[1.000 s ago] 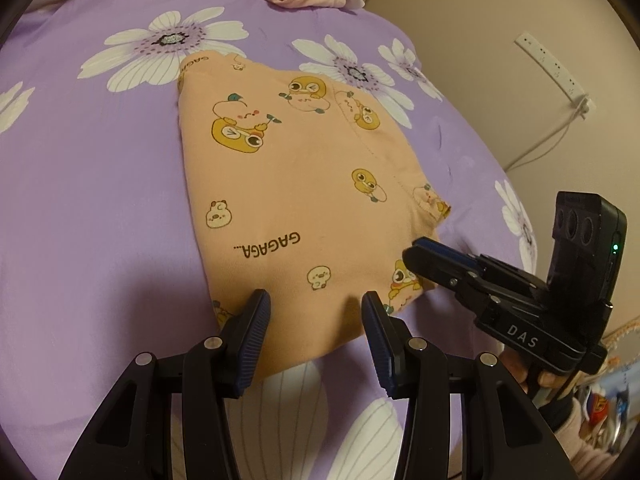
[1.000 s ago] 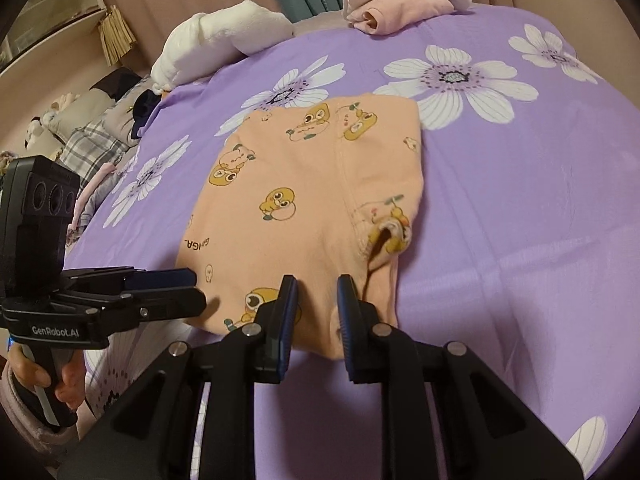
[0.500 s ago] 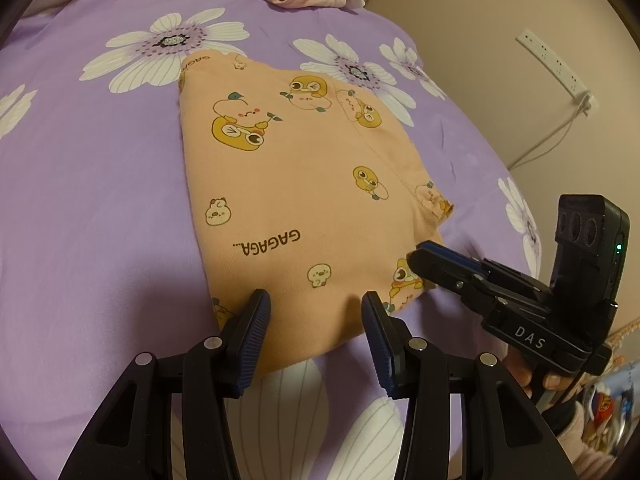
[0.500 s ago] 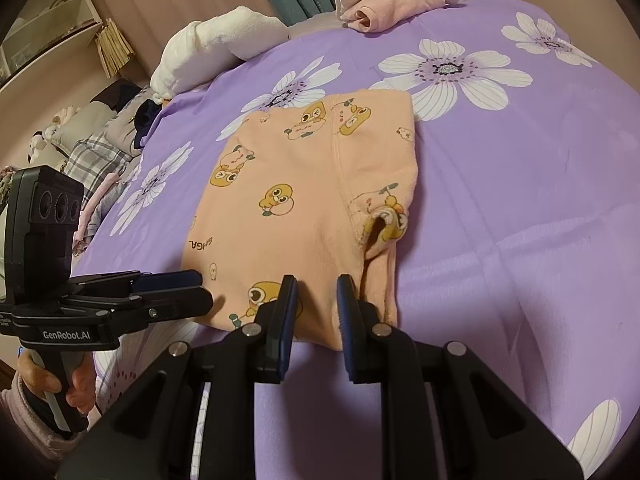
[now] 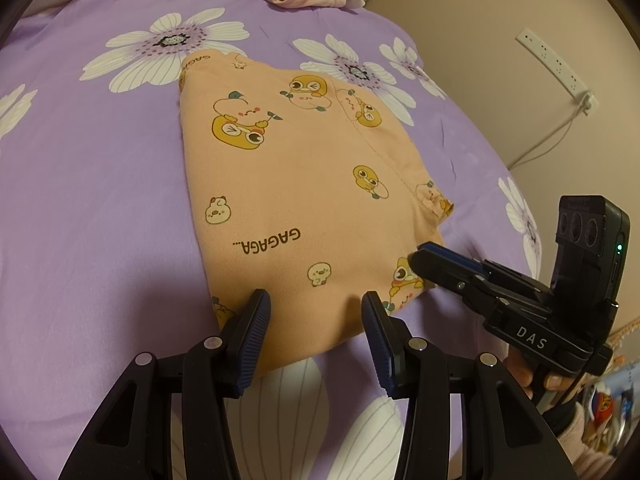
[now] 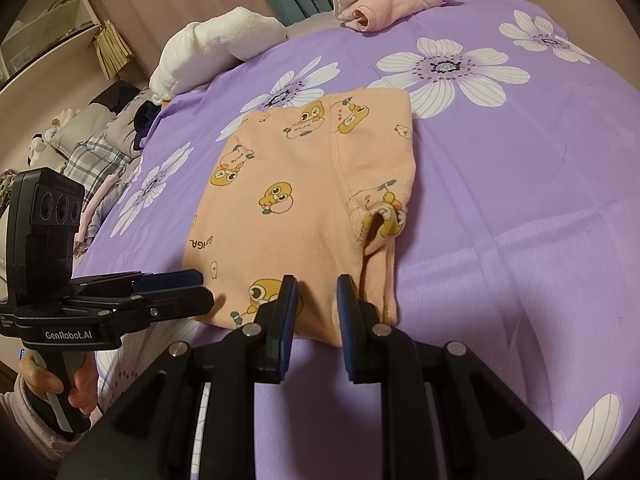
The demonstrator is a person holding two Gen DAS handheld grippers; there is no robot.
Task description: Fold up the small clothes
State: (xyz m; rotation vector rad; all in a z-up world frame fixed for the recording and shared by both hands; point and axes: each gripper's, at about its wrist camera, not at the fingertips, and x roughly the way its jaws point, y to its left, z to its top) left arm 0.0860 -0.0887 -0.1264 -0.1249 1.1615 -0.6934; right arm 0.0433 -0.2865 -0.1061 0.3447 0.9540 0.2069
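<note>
Peach clothing [image 5: 304,184], printed with yellow cartoon ducks and the word "GAGAGA", lies flat and folded on the purple bed cover [image 5: 92,184], filling the middle of both views.

Your left tool [image 5: 316,312] sits at the bottom centre of the left wrist view. Its two blue-padded fingers stand partly apart over the near hem of the garment, with cloth showing in the gap; the pads do not press on it. In the right wrist view the same tool [image 6: 200,294] enters from the lower left, its tip at the garment's near corner, with your hand [image 6: 52,384] wrapped around its grip.

Your right tool [image 6: 318,300] sits at the bottom centre of its own view. Its fingers stand close together with a narrow gap, over the near hem beside the sleeve opening; whether they pinch the cloth you cannot tell. From the left wrist view it [image 5: 416,256] comes in from the right, tip at the garment's near right corner.

Farther out, white daisies pattern the cover. A folded pink garment [image 6: 384,4] rests at the bed's far edge, top of frame.
</note>
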